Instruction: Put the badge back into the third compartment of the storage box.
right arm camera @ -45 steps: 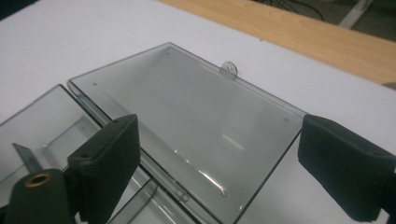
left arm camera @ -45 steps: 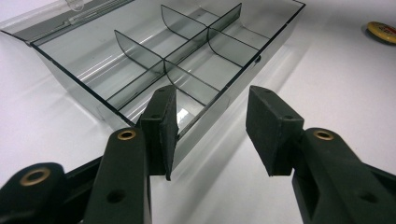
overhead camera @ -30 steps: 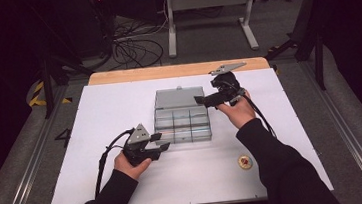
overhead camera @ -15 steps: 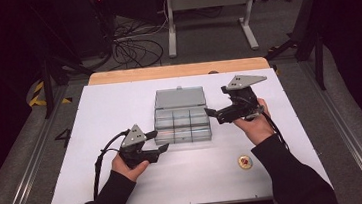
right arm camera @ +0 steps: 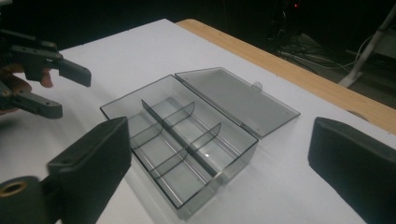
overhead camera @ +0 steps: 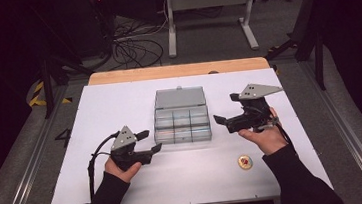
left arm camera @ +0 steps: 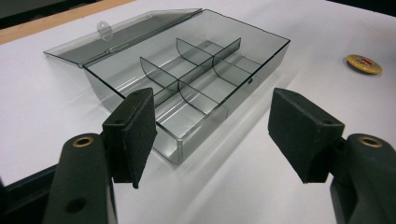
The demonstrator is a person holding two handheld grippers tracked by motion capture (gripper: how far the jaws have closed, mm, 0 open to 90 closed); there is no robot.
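Left hand-held gripper [overhead camera: 148, 142] held level just left of the organizer box [overhead camera: 181, 123], jaws having just been opening, now wide and empty. Right hand-held gripper [overhead camera: 222, 121] level just right of it, jaws wide, empty. Box: smoky transparent plastic, rectangular, six compartments, lid laid open, mid-tabletop [overhead camera: 118, 98].

Box [overhead camera: 182, 127] sits open mid-table betw my left gripper [overhead camera: 148, 141] & right gripper [overhead camera: 222, 122], lid [overhead camera: 179, 98] laid flat on far side. White table [overhead camera: 118, 98] bare left & right of it; near right, only a small round badge [overhead camera: 245, 162] in the way.
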